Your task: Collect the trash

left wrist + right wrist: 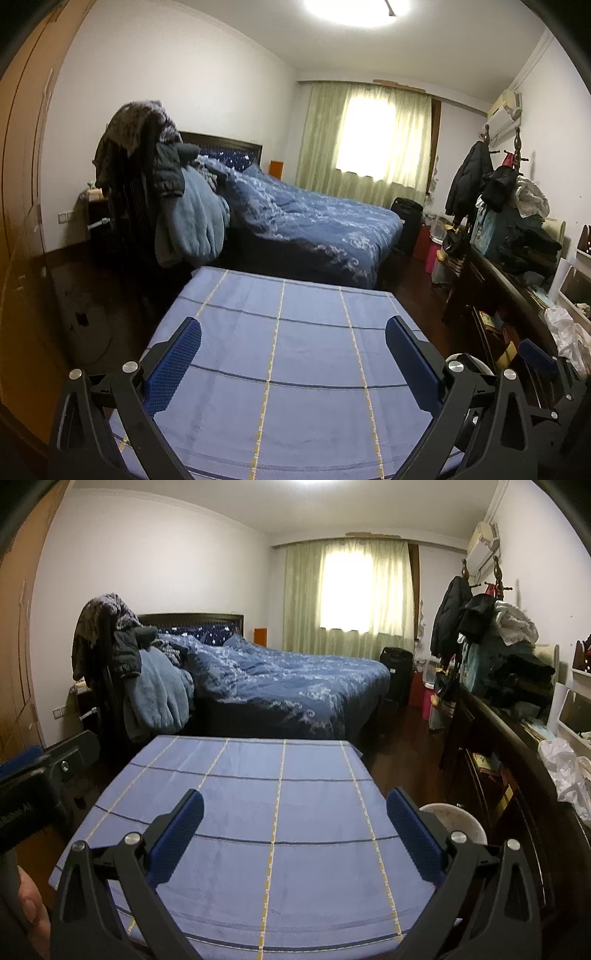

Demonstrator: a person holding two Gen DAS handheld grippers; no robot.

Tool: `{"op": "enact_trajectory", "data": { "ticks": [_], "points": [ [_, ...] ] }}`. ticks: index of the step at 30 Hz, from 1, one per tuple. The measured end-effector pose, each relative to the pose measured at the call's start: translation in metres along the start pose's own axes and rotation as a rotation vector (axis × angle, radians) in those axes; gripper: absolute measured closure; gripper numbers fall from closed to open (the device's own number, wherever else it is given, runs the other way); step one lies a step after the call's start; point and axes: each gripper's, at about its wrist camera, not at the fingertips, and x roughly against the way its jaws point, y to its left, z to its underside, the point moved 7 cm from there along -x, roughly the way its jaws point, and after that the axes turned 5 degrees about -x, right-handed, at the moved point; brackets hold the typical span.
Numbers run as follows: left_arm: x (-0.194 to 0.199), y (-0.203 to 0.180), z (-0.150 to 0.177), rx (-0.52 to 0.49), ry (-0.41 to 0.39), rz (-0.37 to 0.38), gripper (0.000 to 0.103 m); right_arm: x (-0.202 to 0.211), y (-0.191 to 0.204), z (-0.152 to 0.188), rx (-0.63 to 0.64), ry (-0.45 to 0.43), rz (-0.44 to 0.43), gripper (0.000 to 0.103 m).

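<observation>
Both grippers hang above a desk (280, 354) draped in a blue checked cloth, and each has its jaws spread wide with nothing between them: the left gripper (293, 341) over the cloth's middle, the right gripper (295, 812) likewise, with the cloth bare in the gap. In the right wrist view a hand (27, 912) shows at 8 o'clock beside the body of the left gripper. Just off the desk's right edge, at 4 o'clock, a white round bin (456, 823) stands close against the cloth's corner, between the desk and a dark cabinet (517, 794). On that cabinet's top, at 3 o'clock, lies a crumpled white plastic bag (565, 771), the only likely trash visible; it is well apart from both grippers. The desk's far edge runs at 12 o'clock, and just beyond it sits the foot of a bed (314, 225) under a blue quilt, leaving almost no gap. Open dark floor (402, 749) runs at 1 o'clock between bed and cabinet toward the curtains (369, 136). At 10 o'clock a clothes-laden rack (147, 162) crowds the bed's left side.
</observation>
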Motion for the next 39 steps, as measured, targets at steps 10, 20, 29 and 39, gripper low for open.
{"op": "enact_trajectory", "data": {
  "ticks": [10,20,29,39],
  "points": [
    [-0.016,0.003,0.007,0.001,0.024,-0.013,0.004,-0.032,0.006,0.011,0.015,0.064,-0.006,0.003],
    [-0.014,0.004,0.008,0.015,0.034,-0.011,0.004,-0.032,-0.001,0.013,-0.009,0.081,-0.024,0.003],
    [-0.009,-0.005,0.005,-0.025,0.016,-0.013,0.004,-0.028,-0.009,0.016,-0.028,0.083,-0.028,0.003],
    [-0.031,-0.002,0.018,-0.019,0.075,-0.017,0.004,-0.051,-0.006,0.027,-0.015,0.132,-0.029,0.003]
  ]
}}
